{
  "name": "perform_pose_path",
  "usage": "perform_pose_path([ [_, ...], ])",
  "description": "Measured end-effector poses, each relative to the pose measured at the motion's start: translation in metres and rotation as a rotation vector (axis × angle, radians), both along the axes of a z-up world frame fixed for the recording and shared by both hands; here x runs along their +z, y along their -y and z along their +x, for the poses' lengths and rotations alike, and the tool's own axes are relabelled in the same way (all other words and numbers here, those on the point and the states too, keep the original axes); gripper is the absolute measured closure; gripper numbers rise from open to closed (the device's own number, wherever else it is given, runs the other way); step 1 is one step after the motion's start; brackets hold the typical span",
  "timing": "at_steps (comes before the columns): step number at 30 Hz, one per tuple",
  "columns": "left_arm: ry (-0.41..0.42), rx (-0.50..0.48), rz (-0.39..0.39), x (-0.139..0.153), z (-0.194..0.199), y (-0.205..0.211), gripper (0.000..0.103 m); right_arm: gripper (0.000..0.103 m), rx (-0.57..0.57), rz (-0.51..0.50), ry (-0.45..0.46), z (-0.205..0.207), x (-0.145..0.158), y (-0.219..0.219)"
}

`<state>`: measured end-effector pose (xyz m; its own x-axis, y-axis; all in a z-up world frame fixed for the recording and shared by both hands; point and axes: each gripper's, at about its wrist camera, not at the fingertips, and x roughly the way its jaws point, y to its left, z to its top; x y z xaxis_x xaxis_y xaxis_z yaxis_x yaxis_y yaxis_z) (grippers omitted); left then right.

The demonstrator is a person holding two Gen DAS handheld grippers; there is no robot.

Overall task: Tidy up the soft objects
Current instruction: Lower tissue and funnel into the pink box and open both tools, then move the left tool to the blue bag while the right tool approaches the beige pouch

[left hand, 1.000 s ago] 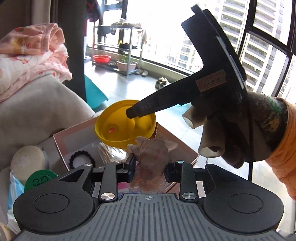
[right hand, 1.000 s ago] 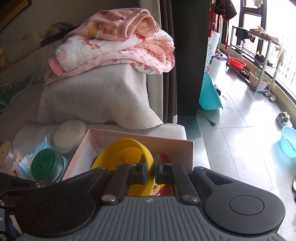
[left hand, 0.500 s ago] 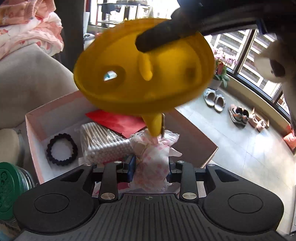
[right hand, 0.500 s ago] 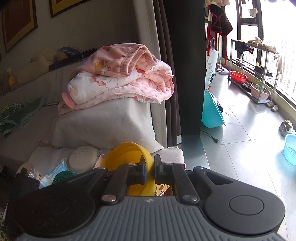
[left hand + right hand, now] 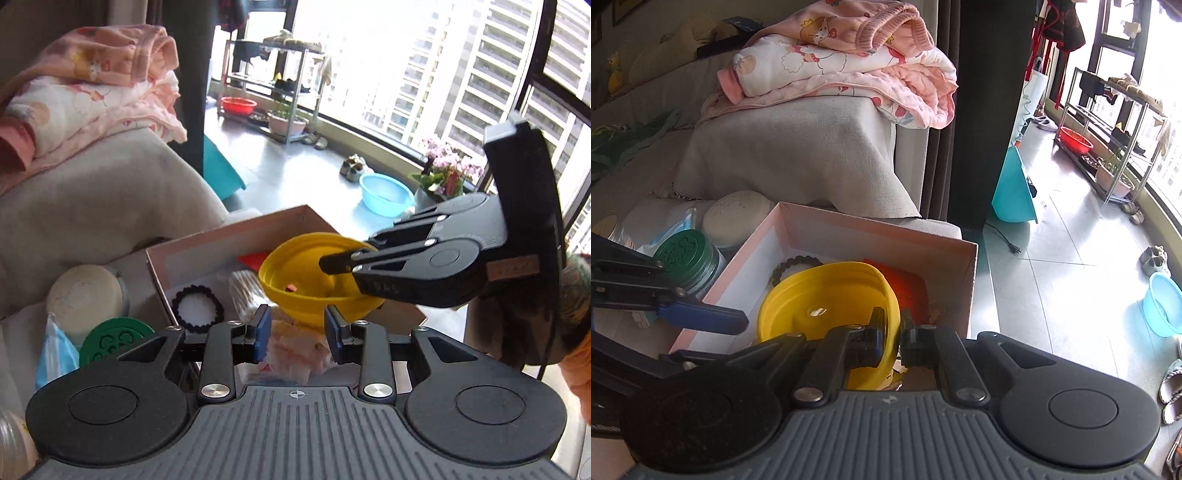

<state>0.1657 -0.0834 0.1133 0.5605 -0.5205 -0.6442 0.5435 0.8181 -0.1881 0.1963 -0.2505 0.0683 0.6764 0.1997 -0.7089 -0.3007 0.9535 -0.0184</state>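
Observation:
A pink cardboard box [image 5: 221, 236] sits on the sofa seat and also shows in the right wrist view [image 5: 871, 229]. My right gripper [image 5: 890, 336] is shut on the rim of a soft yellow bowl [image 5: 820, 302] and holds it low over the box; the bowl also shows in the left wrist view [image 5: 306, 280]. My left gripper [image 5: 297, 326] is open, and a pink-and-white crumpled packet [image 5: 295, 354] lies between and below its fingers, apart from the pads. A black bead ring [image 5: 197, 310], a bundle of cotton swabs [image 5: 243, 291] and a red card [image 5: 908, 291] lie in the box.
A green-lidded jar [image 5: 689, 258], a round cream cushion [image 5: 735, 218] and a blue plastic pack [image 5: 55, 354] stand left of the box. Folded pink blankets [image 5: 842, 62] rest on the grey sofa arm [image 5: 798, 155]. The tiled floor with a blue basin [image 5: 1163, 302] lies to the right.
My right gripper has brought the yellow bowl down from high above into the box. My left gripper has opened and let go of the pink-and-white packet.

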Motion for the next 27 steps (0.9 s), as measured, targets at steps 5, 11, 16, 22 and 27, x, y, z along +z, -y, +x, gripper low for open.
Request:
perform_pose_path([
  [5,0.054,0.100,-0.089,0.021,0.007,-0.019,0.068,0.095,-0.011,0.115,-0.054,0.006,0.002,0.005],
  [11,-0.022,0.177,-0.124,0.013,0.010,-0.043,0.068,0.095,0.024,0.324,-0.196,0.028,-0.007,-0.007],
  [16,-0.063,0.176,-0.102,0.005,0.009,-0.055,0.068,0.094,0.056,0.245,-0.170,0.023,-0.012,-0.031],
  [22,-0.042,0.223,-0.155,0.042,0.011,-0.095,0.068,0.078,0.041,0.267,-0.054,0.002,0.036,-0.009],
  [27,-0.035,0.266,-0.148,0.070,0.018,-0.139,0.068,0.055,0.023,0.271,0.109,-0.029,0.097,-0.004],
])
